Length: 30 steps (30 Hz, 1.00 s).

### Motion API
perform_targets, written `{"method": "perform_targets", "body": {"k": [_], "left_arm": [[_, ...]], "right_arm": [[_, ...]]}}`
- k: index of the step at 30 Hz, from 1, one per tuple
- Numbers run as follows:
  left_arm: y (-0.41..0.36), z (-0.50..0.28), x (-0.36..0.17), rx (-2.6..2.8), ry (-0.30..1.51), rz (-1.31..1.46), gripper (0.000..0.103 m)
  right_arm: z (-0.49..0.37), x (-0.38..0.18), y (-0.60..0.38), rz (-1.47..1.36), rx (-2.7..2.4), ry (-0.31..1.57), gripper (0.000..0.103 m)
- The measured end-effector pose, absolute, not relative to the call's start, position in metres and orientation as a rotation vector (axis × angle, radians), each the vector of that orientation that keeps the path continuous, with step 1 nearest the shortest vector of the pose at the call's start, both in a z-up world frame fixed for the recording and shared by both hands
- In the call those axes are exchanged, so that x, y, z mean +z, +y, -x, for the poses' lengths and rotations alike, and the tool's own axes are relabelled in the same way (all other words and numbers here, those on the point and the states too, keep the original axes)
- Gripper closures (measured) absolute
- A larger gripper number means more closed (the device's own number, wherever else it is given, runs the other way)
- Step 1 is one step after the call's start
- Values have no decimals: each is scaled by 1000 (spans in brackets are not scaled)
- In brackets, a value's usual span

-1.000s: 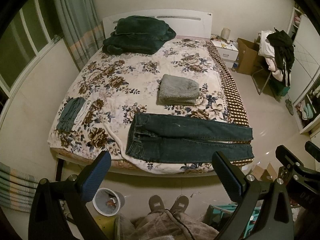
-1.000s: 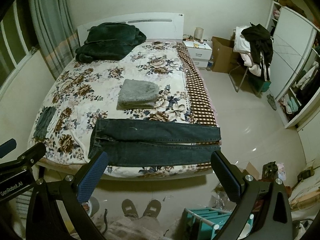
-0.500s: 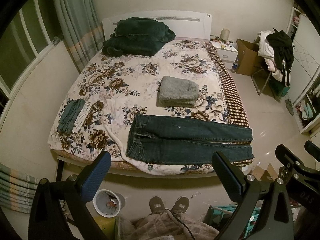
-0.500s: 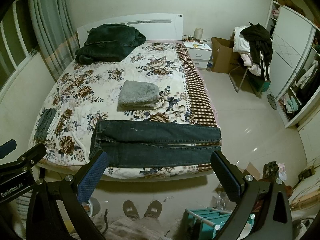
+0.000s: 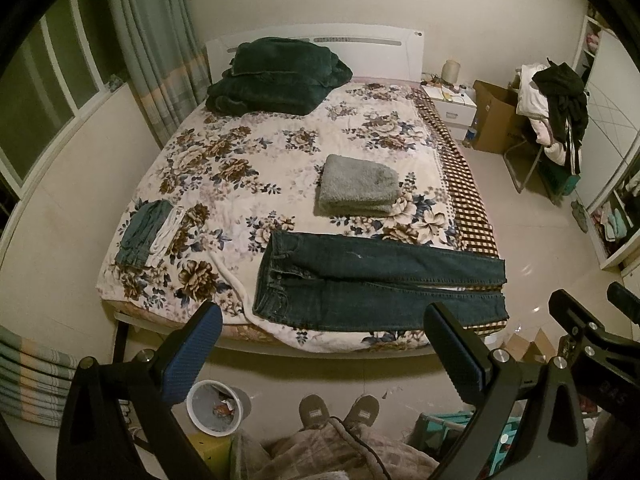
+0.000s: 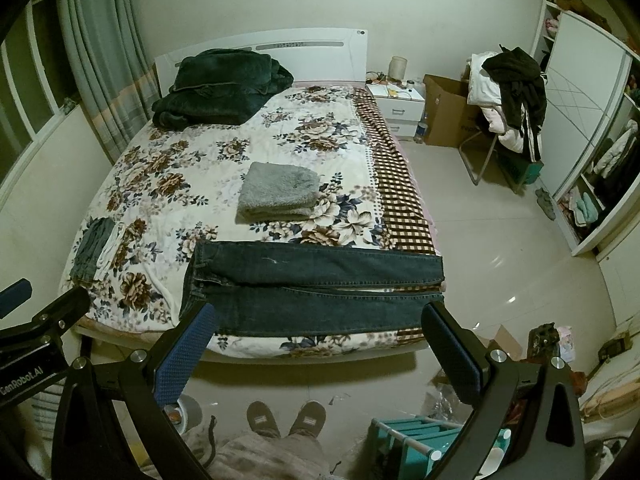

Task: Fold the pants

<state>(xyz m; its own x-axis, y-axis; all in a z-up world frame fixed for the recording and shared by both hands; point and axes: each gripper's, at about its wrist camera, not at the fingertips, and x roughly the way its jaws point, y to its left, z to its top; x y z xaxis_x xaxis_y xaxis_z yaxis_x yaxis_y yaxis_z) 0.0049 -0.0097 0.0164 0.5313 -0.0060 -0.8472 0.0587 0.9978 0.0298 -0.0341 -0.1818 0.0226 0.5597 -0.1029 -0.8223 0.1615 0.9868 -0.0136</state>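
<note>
Dark blue jeans lie flat along the near edge of the flowered bed, waist to the left, legs side by side to the right. They also show in the right wrist view. My left gripper is open and empty, held above the floor in front of the bed. My right gripper is open and empty at the same distance, and it shows at the right edge of the left wrist view.
A folded grey towel lies mid-bed. A small folded stack sits at the bed's left edge, a dark green blanket at the headboard. A bin and my slippers are on the floor; a teal rack stands at right.
Both views have shifted slightly, with the bed sitting a little lower in frame. The jeans have not moved and both grippers stay open.
</note>
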Motion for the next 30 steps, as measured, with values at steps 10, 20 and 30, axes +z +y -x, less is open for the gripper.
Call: {"method": "perform_targets", "body": {"k": [10,20,30], "left_arm": [[-8,-5,20,-39,1008,-54,0],[-11,-26,17,28,953,-50,0],[-28,-114,-69,119,947,-119,0]], "right_arm": [[32,25,-178,-71,-151,966,0],[1,5,-181,-71,-191,928,0],[-105,-109,-231,-26,-227,996,0]]}}
